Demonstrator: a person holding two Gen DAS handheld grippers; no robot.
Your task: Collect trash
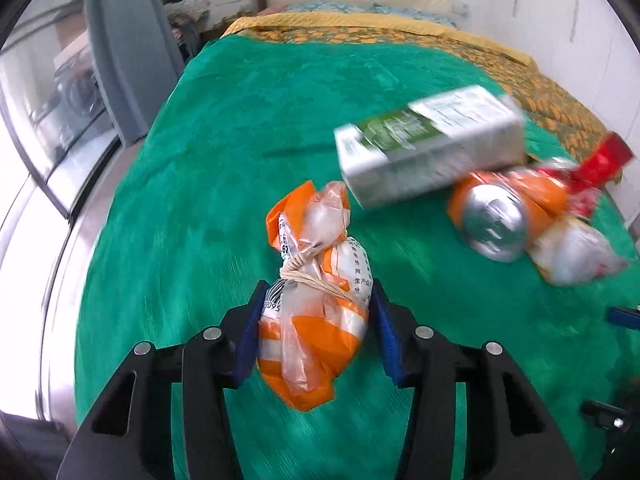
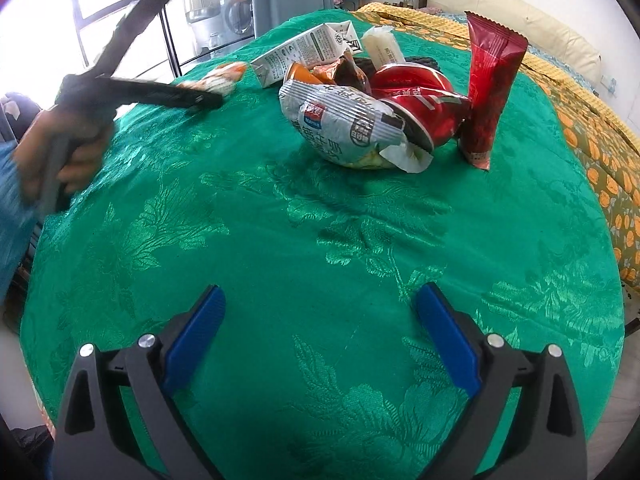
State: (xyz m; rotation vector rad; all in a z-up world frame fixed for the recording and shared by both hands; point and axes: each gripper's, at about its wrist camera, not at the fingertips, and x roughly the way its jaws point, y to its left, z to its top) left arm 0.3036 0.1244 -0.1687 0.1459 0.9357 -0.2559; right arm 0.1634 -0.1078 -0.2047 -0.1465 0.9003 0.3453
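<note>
The left gripper has its blue pads pressed against both sides of an orange-and-white plastic packet, which is tied at the neck with a pale rubber band and fills the narrowed gap between the jaws; the packet sits at about six o'clock in the left wrist view, its twisted top pointing toward twelve. The right gripper stands with its jaws spread wide and nothing between them, only green cloth under the gap.

From the left wrist view, a white-and-green carton lies on its side at about two o'clock from the held packet, just beyond it. At three o'clock from the carton's lower end sits a silver can among orange wrappers, with a red wrapper touching that cluster on its far side.

From the right wrist view, the pile lies at twelve to one o'clock from the gripper, well apart from it: a crumpled silver snack bag in front, a red can just behind it, and a tall red pouch standing upright at the pile's three o'clock edge. The carton lies at the pile's eleven o'clock side. At nine to ten o'clock a person's hand holds the other gripper's handle, blurred
</note>
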